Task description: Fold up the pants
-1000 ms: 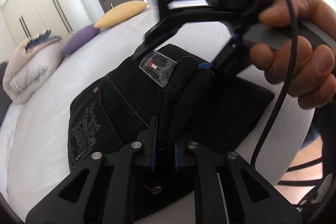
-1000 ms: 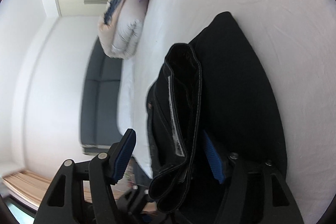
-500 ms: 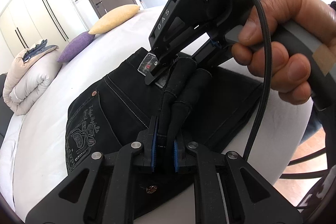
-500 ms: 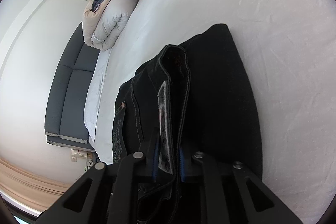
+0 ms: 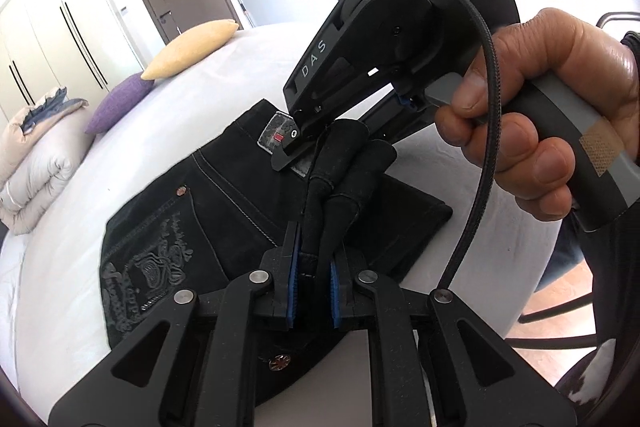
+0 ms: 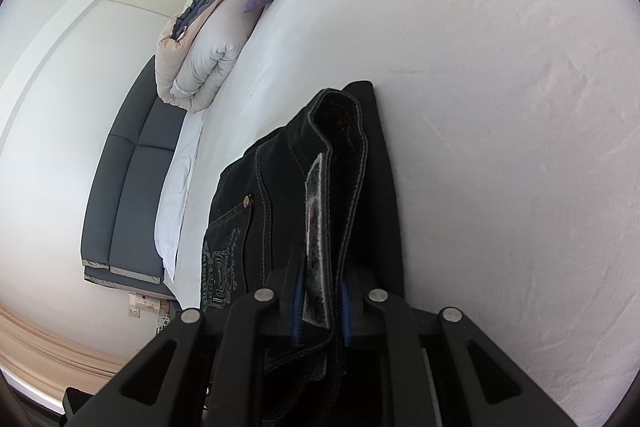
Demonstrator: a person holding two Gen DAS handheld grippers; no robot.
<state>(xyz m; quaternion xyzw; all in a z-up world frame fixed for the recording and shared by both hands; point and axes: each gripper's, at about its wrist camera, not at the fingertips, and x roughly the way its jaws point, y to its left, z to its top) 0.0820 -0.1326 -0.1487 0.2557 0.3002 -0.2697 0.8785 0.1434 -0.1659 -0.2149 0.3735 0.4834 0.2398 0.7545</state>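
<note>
We see black pants point(image 5: 224, 211) lying partly folded on a white bed point(image 5: 80, 211), and both tools have a hold of the waistband. Our left gripper point(image 5: 313, 287) has its blue pads narrow, pinched on a bunched fold of the dark cloth that rises straight ahead between the fingers. Beyond that fold, the right gripper point(image 5: 296, 147) comes in from above and to the right, held by the right hand point(image 5: 560, 115), its tip at the waistband label point(image 5: 276, 137). From its own camera, the right gripper point(image 6: 320, 301) is also narrow, clamped on the waistband edge, with the pale label point(image 6: 316, 239) standing upright between the pads. Left of the fingers lies the embroidered back pocket point(image 5: 152, 263). Far beyond the fingers sit a purple pillow point(image 5: 116, 103), a yellow pillow point(image 5: 192, 47) and a rolled duvet point(image 5: 36, 163).
</note>
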